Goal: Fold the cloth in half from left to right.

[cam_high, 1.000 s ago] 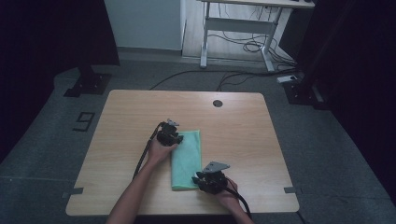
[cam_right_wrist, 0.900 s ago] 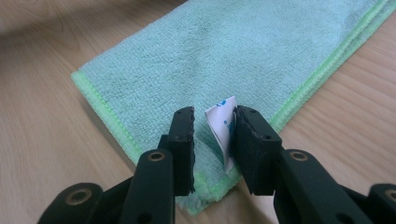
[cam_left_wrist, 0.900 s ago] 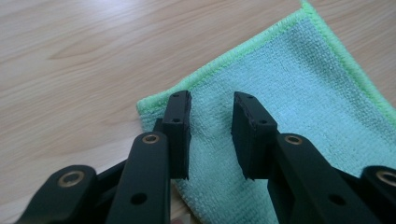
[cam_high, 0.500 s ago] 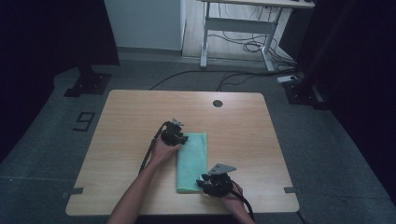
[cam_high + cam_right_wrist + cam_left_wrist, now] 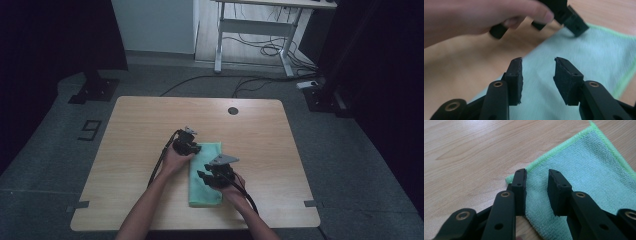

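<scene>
Right gripper has shifted up over the green cloth since the earlier frame, jaws just opened, spread with nothing between. Left gripper unchanged at the cloth's far-left corner, jaws apart, straddling the hem, not pinching. Its own view shows terry weave and brighter stitched edging; high view shows a folded narrow rectangle mid-table, bare wood all around.

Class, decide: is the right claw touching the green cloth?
Apart. The right gripper view shows the right claw with jaws open, hanging above the green cloth, nothing pinched between them.
</scene>
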Available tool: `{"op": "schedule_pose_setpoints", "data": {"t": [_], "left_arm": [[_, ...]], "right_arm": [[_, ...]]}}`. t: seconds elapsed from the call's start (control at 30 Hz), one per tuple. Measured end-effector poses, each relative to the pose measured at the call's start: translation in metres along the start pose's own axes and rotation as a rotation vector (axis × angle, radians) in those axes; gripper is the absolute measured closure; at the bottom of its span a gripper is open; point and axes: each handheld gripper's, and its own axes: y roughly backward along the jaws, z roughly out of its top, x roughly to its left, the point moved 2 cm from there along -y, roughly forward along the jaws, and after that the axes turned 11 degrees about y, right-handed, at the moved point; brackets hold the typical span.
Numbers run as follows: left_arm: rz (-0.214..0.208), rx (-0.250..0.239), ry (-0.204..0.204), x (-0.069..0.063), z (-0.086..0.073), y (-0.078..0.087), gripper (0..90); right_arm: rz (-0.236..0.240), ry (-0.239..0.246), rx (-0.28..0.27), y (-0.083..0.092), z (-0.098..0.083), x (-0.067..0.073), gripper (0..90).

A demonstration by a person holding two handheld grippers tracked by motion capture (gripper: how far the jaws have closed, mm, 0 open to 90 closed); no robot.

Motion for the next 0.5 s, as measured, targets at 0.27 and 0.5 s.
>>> {"op": "schedule_pose_setpoints", "data": {"t": [0.27,0.5], "left_arm": [[-0.020,-0.015,0.026,0.002,-0.002,0.000,68.5],[-0.024,-0.019,0.044,0.003,-0.002,0.000,69.4]], "right_arm": [[-0.014,0.005,0.042,-0.042,0.009,-0.007,58.3],[0.015,0.085,0.102,-0.045,0.001,0.009,54.1]]}}
